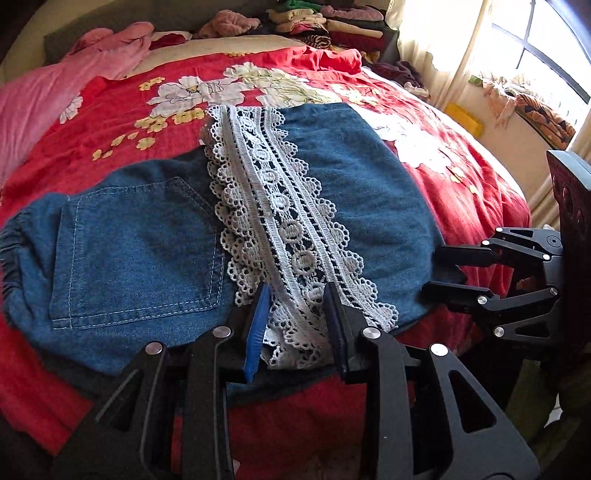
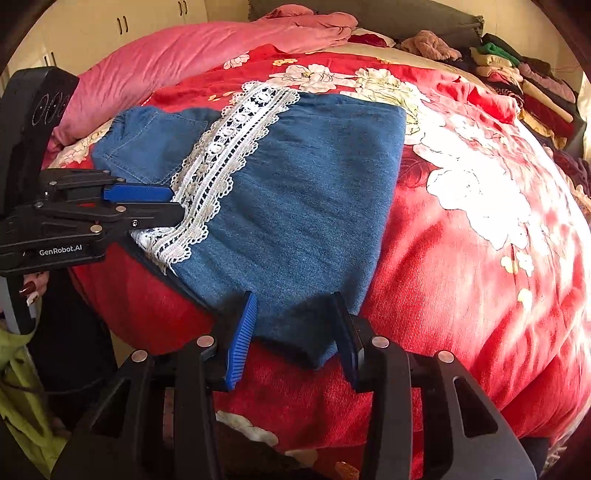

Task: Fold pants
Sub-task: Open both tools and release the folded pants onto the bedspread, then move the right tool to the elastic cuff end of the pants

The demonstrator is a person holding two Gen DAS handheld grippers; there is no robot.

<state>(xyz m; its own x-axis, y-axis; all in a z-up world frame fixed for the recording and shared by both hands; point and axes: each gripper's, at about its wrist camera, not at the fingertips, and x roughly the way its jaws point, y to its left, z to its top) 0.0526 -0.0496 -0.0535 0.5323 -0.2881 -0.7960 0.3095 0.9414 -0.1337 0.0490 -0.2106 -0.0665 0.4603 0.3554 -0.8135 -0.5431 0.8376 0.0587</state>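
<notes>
Jaws, left gripper (image 1: 297,325): parted a little, straddling the near end of the lace strip (image 1: 280,221); whether the pads press on it I cannot tell.
Jaws, right gripper (image 2: 295,332): parted somewhat wider, either side of the near denim corner; a grip cannot be told.
Count: two grippers, one pair of denim pants (image 2: 295,199), one lace strip, one back pocket (image 1: 136,251).
Pants, place: lying folded and flat on the red floral bedspread (image 2: 443,295), close to the near edge of the bed.
Pants, axis: in the left wrist view the long axis runs from 9 to 3 o'clock, gathered waistband (image 1: 11,258) at 9; the lace crosses it from 11 towards 6.
Left wrist view only: bright window (image 1: 546,48) at 2 o'clock, and the right gripper at 3, at the pants' right edge.
Right wrist view only: cupboard doors (image 2: 122,22) at 11 o'clock, fingers (image 2: 31,290) with dark red nails at 8.
Both views: pink quilt (image 2: 177,55) and stack of folded clothes (image 1: 325,22) at the far side of the bed.
</notes>
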